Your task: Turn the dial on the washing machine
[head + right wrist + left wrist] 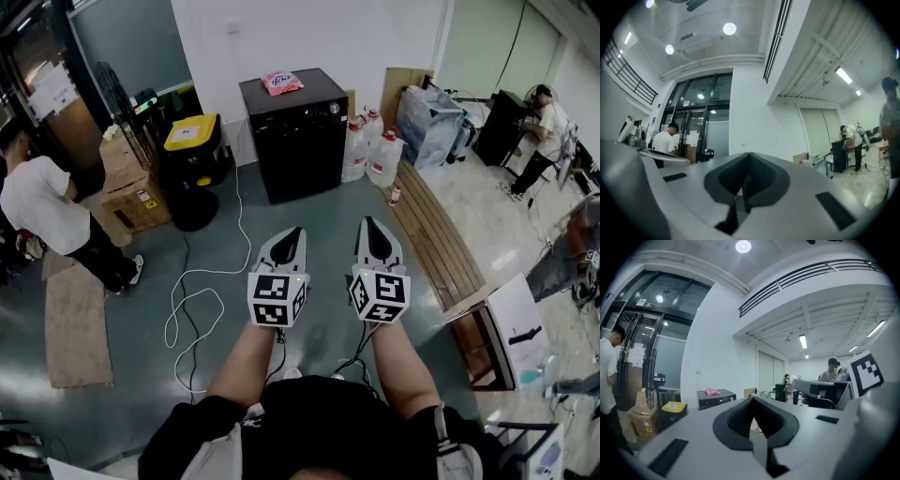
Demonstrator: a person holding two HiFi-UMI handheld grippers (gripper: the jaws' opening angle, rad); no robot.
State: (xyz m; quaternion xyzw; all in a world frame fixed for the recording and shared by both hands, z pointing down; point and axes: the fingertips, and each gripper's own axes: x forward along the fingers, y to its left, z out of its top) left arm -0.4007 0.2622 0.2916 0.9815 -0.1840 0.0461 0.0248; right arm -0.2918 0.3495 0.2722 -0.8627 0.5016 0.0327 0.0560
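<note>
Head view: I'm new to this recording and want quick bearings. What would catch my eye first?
Two white tools held out side by side at centre, the left tool and the right tool, both shut, each bearing a marker cube. Beyond them a black washing machine stands against the white wall with a pink packet on top; a white cable loops over the floor to the left.

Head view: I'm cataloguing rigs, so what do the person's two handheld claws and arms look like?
The left claw and right claw are light grey tapered shells with black ribbed inner pads. Each carries a white cube printed with black square markers, and a thin black cable trails from underneath. The person wears a black short-sleeved top.
</note>
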